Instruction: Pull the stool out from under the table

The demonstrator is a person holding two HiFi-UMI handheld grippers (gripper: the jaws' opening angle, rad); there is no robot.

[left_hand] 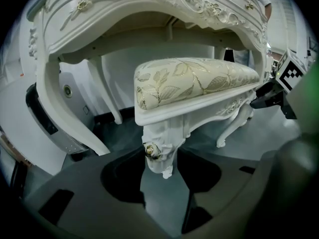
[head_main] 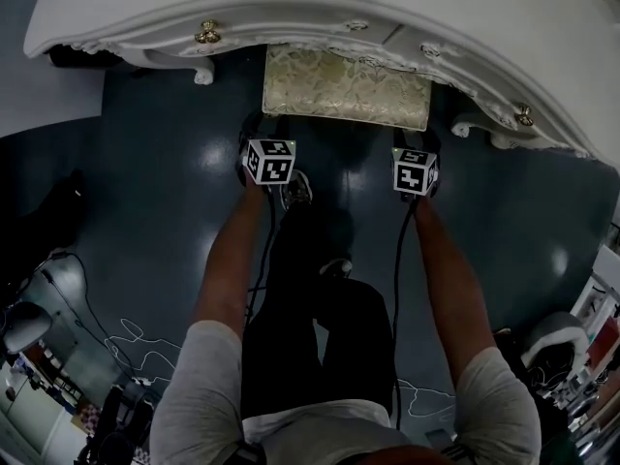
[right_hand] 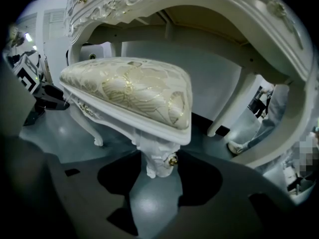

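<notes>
Fingers of my left gripper (left_hand: 160, 164) are clamped, spread wide, on the left front leg (left_hand: 158, 148) of the white carved stool with the cream leaf-patterned cushion (head_main: 345, 87). My right gripper (right_hand: 155, 167) holds the right front leg (right_hand: 157, 156) the same way. In the head view the stool sits upper centre, long axis across the frame, its far part under the ornate white table (head_main: 465, 8). The pull runs down-frame, toward me. No containers here.

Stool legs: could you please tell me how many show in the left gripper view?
2: near leg between the jaws; far leg at right. Others may be hidden.
</notes>
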